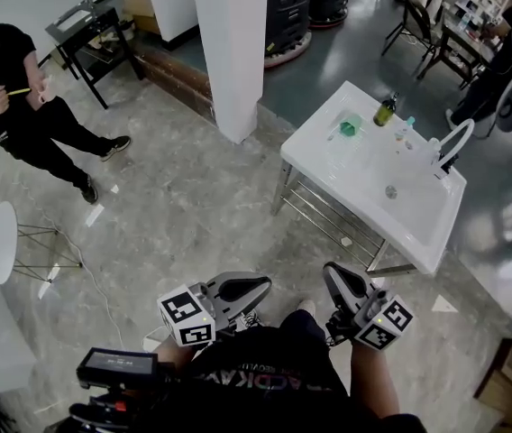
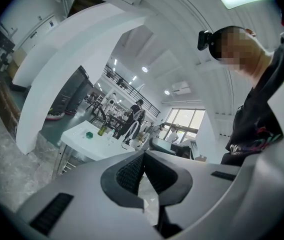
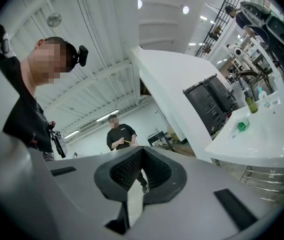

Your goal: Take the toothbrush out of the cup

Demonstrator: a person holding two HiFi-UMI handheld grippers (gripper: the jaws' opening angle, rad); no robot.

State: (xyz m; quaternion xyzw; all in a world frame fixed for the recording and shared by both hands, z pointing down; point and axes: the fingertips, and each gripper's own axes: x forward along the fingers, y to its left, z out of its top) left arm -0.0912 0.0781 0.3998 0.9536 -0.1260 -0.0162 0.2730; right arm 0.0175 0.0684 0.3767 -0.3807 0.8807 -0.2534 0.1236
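Observation:
A small green cup [image 1: 350, 127] rests on the white washbasin stand [image 1: 418, 233], far ahead and to the right of me. A pale handle seems to stick out of it toward the left; it is too small to be sure that it is the toothbrush. The same cup [image 2: 88, 134] is tiny in the left gripper view and shows as a green speck [image 3: 240, 126] in the right gripper view. My left gripper [image 1: 263, 283] [image 2: 143, 154] and right gripper [image 1: 330, 270] [image 3: 141, 150] hang close to my body above the floor, both shut and empty.
On the basin stand a dark bottle [image 1: 385, 111], a small clear bottle [image 1: 408, 126] and a curved white tap [image 1: 454, 142]. A white pillar [image 1: 231, 52] rises left of the stand. A person in black [image 1: 13, 97] stands at far left, near a round white stool [image 1: 2, 242].

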